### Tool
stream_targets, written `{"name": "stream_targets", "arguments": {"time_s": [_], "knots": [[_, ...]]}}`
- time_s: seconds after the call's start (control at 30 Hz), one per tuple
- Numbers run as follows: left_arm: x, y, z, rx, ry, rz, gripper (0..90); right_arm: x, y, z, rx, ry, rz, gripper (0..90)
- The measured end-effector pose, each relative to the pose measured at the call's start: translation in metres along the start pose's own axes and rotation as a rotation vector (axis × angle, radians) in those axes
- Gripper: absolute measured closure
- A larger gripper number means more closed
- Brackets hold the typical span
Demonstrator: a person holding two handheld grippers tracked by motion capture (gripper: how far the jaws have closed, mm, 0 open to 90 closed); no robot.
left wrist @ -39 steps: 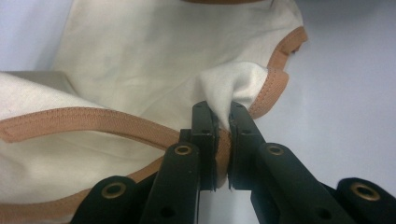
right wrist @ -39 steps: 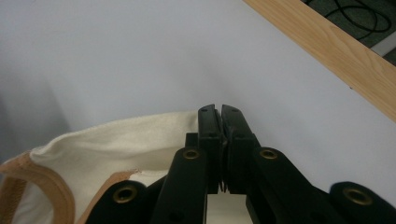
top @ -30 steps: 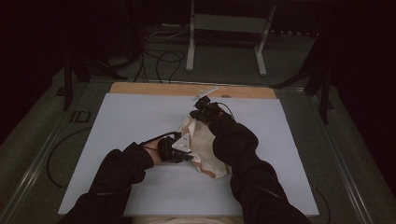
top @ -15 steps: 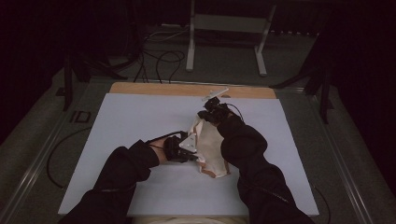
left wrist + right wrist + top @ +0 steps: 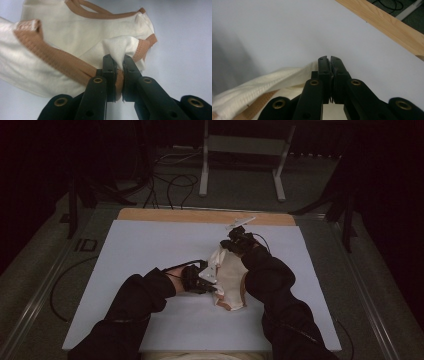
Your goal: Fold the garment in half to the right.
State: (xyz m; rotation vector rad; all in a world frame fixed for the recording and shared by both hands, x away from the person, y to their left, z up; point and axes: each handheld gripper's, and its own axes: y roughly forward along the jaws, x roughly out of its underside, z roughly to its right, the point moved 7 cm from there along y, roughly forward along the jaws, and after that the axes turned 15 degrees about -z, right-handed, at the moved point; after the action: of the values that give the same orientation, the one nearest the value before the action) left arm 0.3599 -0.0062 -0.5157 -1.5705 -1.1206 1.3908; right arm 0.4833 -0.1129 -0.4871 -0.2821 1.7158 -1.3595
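While both the left gripper (image 5: 119,65) and right gripper (image 5: 330,67) pinched the cream garment (image 5: 75,45), it looked light and limp, best held by its tan-banded hem (image 5: 47,53) beside the left jaws.

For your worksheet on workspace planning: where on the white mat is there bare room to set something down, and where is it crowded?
Free: the mat left of the garment, out to its left edge, and the strip between the garment and the wooden edge. Crowded: the middle, where both grippers grip the garment.
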Motion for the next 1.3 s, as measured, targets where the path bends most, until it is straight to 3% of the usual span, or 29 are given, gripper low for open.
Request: {"name": "stream_targets", "arguments": {"time_s": [1.3], "knots": [[-0.049, 0.026, 0.000, 0.058, 0.054, -0.032, 84.1, 0.052, -0.016, 0.036, 0.050, 0.074, 0.004, 88.1]]}}
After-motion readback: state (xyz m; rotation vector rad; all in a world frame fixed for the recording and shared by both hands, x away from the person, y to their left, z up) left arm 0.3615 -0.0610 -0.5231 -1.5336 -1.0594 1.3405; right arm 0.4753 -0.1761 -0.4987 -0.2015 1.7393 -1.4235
